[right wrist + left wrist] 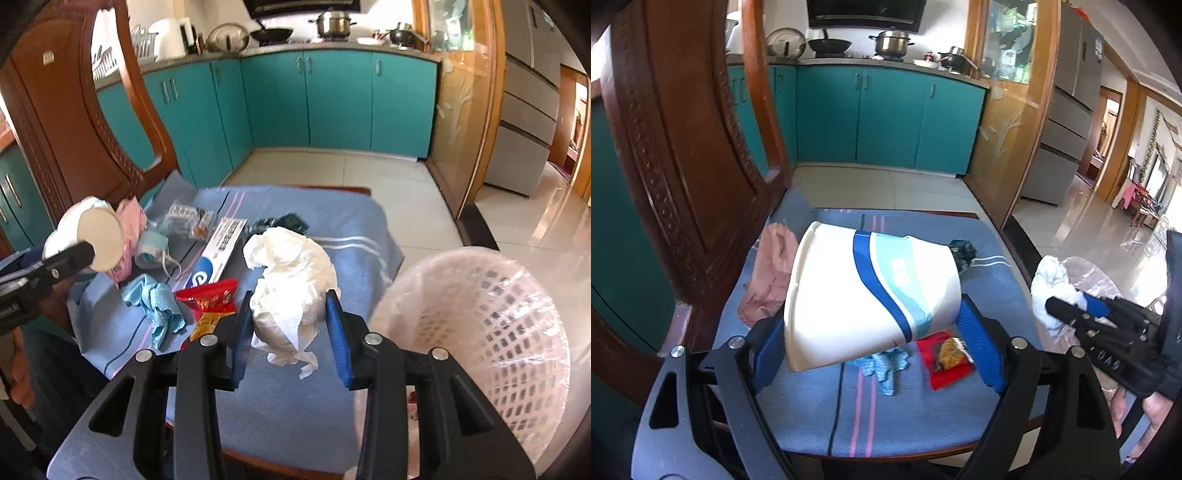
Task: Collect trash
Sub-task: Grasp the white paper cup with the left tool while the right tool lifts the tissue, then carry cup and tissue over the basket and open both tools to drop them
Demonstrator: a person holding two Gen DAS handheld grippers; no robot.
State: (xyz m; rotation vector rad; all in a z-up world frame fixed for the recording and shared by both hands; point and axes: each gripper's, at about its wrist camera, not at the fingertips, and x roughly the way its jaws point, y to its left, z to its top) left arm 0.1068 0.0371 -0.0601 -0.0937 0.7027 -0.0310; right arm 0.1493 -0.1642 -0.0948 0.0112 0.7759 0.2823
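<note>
Our left gripper [871,339] clamps a white paper cup with blue stripes [871,295]; our right gripper [290,328] pinches crumpled white tissue [291,288]. Only the right view shows the white mesh basket [480,332], lower right.

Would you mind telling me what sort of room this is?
Most likely a home kitchen: teal cabinets under a counter, a steel pot and wok on the stove, and a fridge to the right.

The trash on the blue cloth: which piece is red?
The red snack wrapper, lying between the light blue crumpled rag and the white tissue wad that the right gripper holds. Nothing else there is red.
</note>
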